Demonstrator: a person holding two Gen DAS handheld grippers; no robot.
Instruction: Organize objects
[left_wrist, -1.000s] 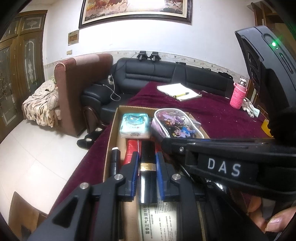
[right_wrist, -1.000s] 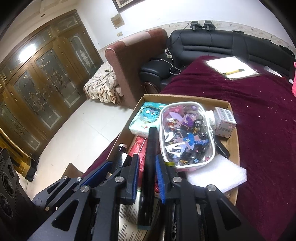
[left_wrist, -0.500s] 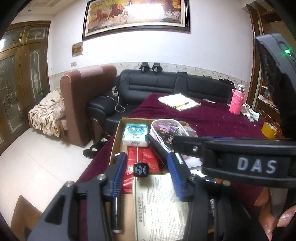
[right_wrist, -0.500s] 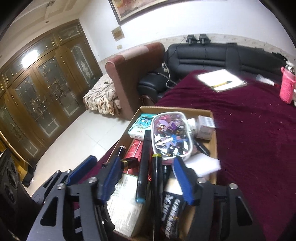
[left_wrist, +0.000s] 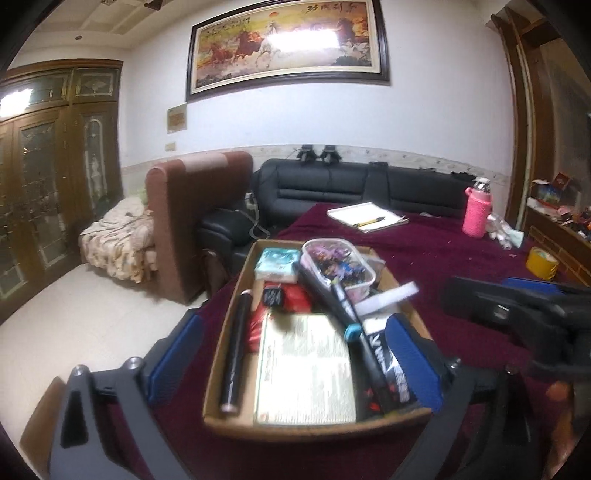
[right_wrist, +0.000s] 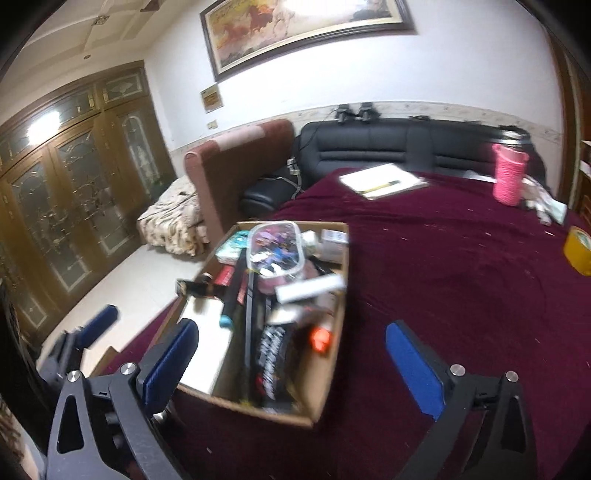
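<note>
On the maroon tablecloth (left_wrist: 461, 254) stood a cardboard box (left_wrist: 317, 421), crammed with oddments. The left gripper (left_wrist: 293, 354) hung above its near end, fingers spread wide, one blue pad (left_wrist: 173, 358) outside the box's left wall, the other over its right near corner; nothing was held between them. The right gripper (right_wrist: 295, 365) was likewise wide open and empty, its left pad (right_wrist: 170, 363) over the box's near left corner, its right pad off to the side above bare cloth. Inside the box: a black tube (left_wrist: 234, 347) lying along the left wall; a printed sheet (left_wrist: 304, 373) flat at the near end; a red packet (left_wrist: 295, 299) partly under it; a slim black stick with a blue tip (left_wrist: 345, 306) laid diagonally; a black packet with white lettering (left_wrist: 388, 369) at the near right; a clear pouch with cartoon figures (left_wrist: 338, 266) toward the far end; a teal tissue pack (left_wrist: 279, 264) in the far left corner; a white foam strip (left_wrist: 388, 297) propped on the right rim. Farther off on the cloth lay a notebook with a pen (left_wrist: 367, 216), a pink bottle (left_wrist: 478, 214) and a yellow tape roll (left_wrist: 543, 264), all well apart from the box. The right view was motion-blurred.
</note>
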